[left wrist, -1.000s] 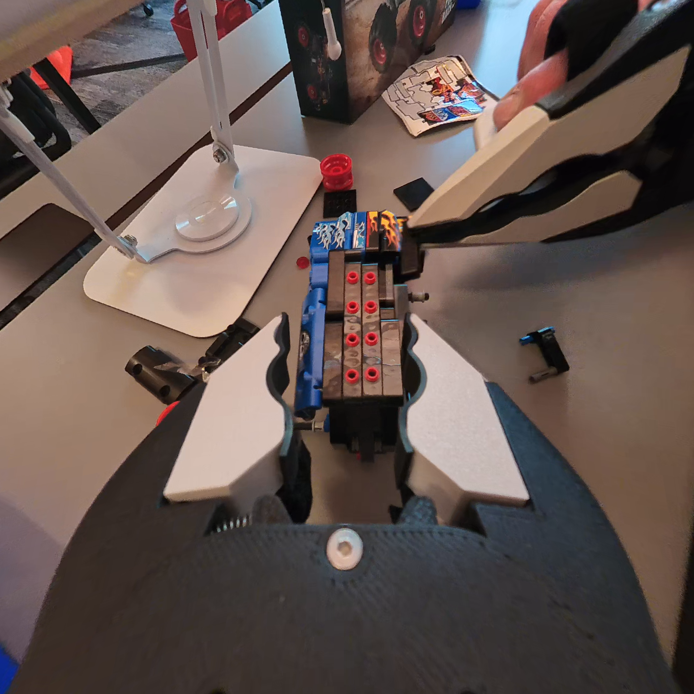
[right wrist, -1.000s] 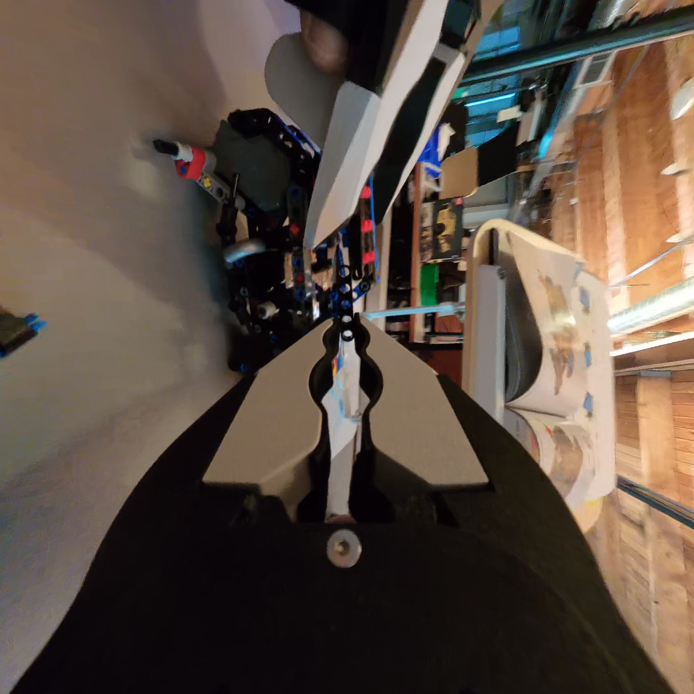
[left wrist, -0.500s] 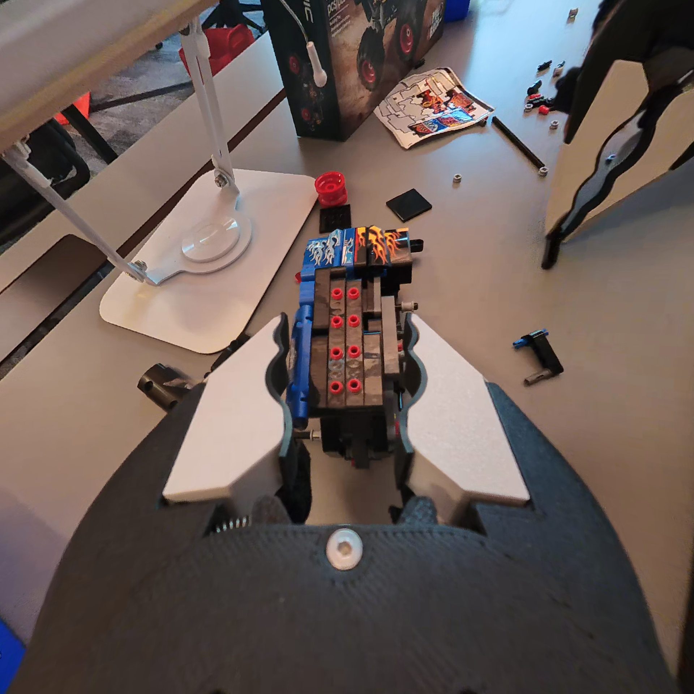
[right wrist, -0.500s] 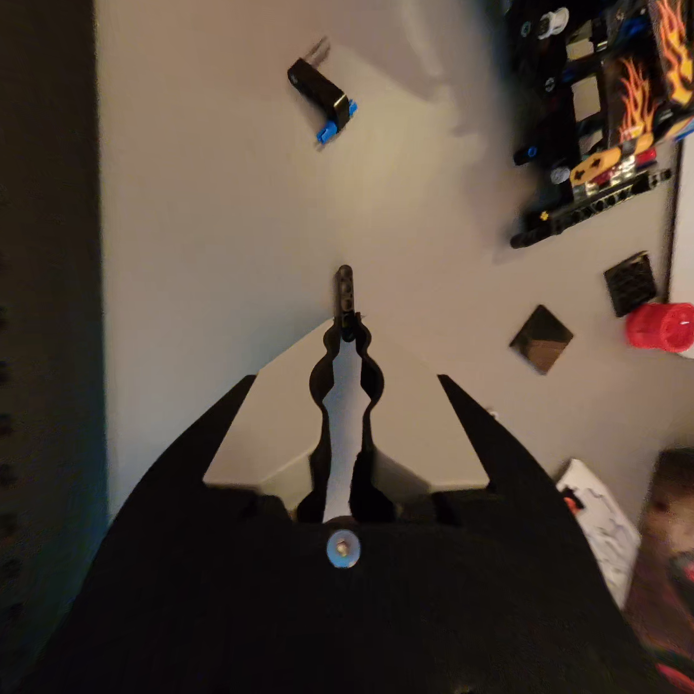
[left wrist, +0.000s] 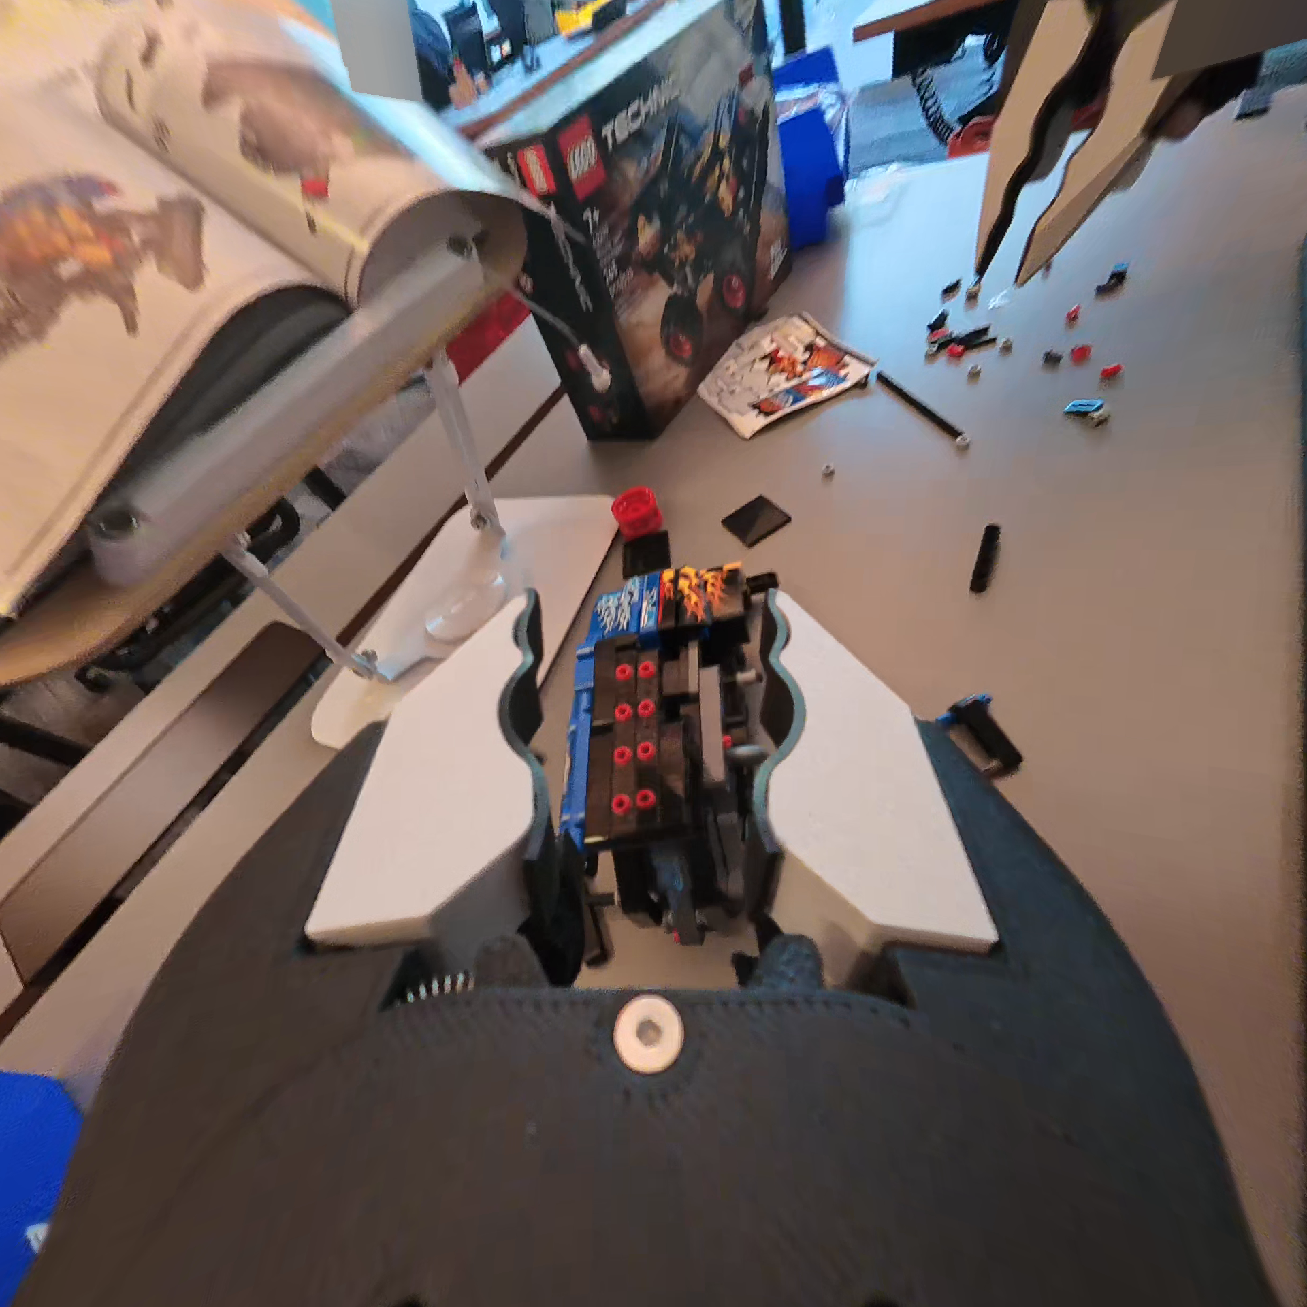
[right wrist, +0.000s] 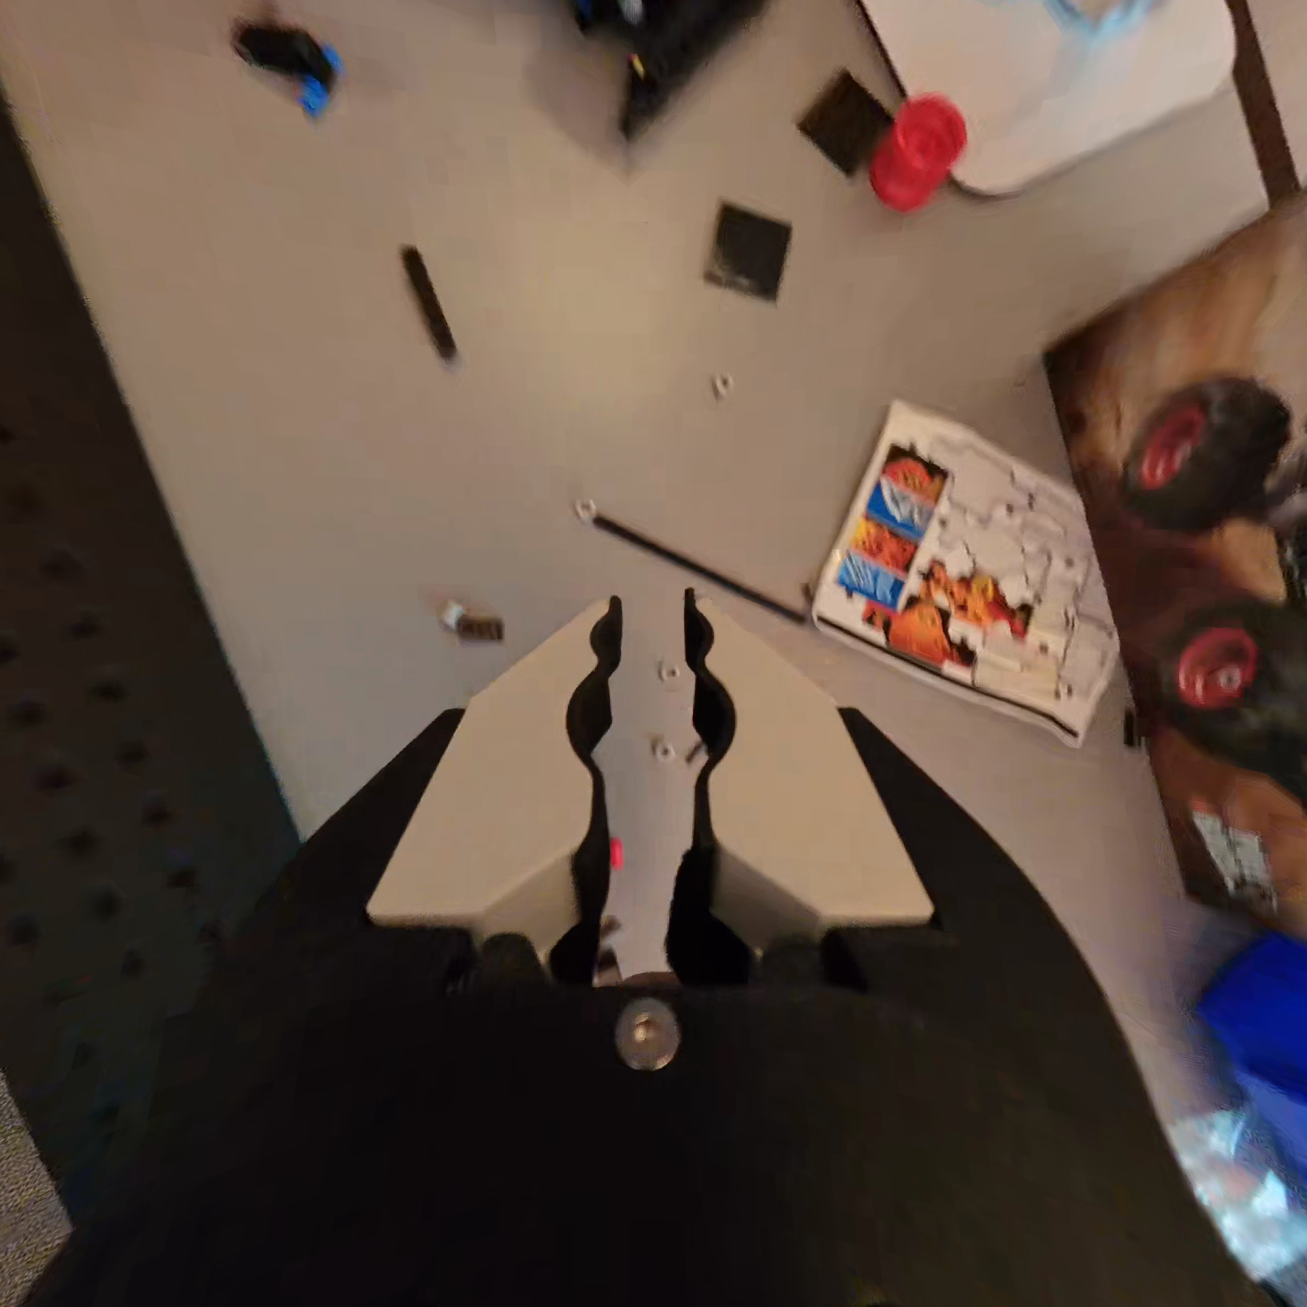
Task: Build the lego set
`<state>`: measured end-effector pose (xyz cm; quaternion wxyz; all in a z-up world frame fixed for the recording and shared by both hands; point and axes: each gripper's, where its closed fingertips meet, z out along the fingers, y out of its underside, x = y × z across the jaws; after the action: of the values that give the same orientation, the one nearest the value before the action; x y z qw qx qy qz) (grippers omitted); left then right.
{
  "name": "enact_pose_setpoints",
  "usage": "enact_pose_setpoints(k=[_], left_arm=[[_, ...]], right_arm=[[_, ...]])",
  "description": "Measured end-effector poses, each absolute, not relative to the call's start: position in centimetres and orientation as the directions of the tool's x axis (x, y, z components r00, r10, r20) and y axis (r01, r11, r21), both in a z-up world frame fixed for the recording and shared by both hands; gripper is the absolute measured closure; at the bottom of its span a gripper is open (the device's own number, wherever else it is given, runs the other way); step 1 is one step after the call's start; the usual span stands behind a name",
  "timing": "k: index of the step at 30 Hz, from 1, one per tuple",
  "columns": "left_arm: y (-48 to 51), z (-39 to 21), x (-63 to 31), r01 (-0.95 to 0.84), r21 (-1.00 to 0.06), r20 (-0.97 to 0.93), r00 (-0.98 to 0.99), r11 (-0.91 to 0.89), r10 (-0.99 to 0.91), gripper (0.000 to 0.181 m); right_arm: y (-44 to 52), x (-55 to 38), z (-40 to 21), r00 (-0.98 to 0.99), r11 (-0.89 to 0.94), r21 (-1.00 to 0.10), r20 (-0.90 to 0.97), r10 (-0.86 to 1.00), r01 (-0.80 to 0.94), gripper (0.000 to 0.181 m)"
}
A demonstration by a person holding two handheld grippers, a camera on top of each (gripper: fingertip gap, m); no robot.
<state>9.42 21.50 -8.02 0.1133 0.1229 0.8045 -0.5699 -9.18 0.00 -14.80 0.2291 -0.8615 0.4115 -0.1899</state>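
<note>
My left gripper (left wrist: 649, 601) is shut on the lego truck body (left wrist: 647, 735), a black and blue build with red pins and flame stickers at its far end. It holds the body just above the grey table (left wrist: 1096, 601). My right gripper (right wrist: 651, 600) is open and empty. In the left wrist view the right gripper (left wrist: 1011, 272) hangs at the far right over scattered small parts (left wrist: 1018, 346). A short black beam (right wrist: 428, 300) lies loose on the table, right of the truck body in the left wrist view (left wrist: 984, 556).
A red wheel hub (left wrist: 636, 513), black square tiles (left wrist: 755, 520), a thin black axle (left wrist: 919, 407) and a sticker sheet (left wrist: 785, 371) lie beyond the body. The set's box (left wrist: 658, 212) stands behind. A white stand (left wrist: 544, 537) with an open booklet (left wrist: 141, 212) is at left. A black-and-blue piece (left wrist: 983, 732) lies at right. Some 30 cm of space lies between my two pairs of fingers.
My right gripper pulled away from the truck body, let go of the black beam onto the table, opened and moved to the far small parts. My left gripper tilted up, still holding the body.
</note>
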Motion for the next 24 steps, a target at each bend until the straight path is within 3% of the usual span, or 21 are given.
enact_pose_setpoints(k=[5, 12, 19, 24], left_arm=[[21.1, -6.6, 7.1, 0.404, -0.872, -0.389, -0.915, 0.275, 0.11, 0.124], [19.5, -9.0, 4.1, 0.507, -0.797, -0.457, -0.862, 0.329, 0.221, 0.125], [18.3, -10.5, 1.8, 0.552, -0.757, -0.466, -0.831, 0.35, 0.302, 0.126], [17.7, -11.5, 0.8, 0.572, -0.736, -0.466, -0.816, 0.363, 0.341, 0.126]], right_arm=[[-5.0, -12.3, -17.5, 0.479, -0.482, -0.501, 0.144, -0.866, -0.719, 0.163], [-7.3, -17.7, -18.8, 0.424, -0.391, -0.493, 0.05, -0.904, -0.777, 0.158], [-10.4, -16.4, -18.7, 0.303, -0.301, -0.568, 0.095, -0.948, -0.766, 0.161], [-12.5, -15.0, -20.1, 0.305, -0.339, -0.527, 0.153, -0.94, -0.779, 0.162]])
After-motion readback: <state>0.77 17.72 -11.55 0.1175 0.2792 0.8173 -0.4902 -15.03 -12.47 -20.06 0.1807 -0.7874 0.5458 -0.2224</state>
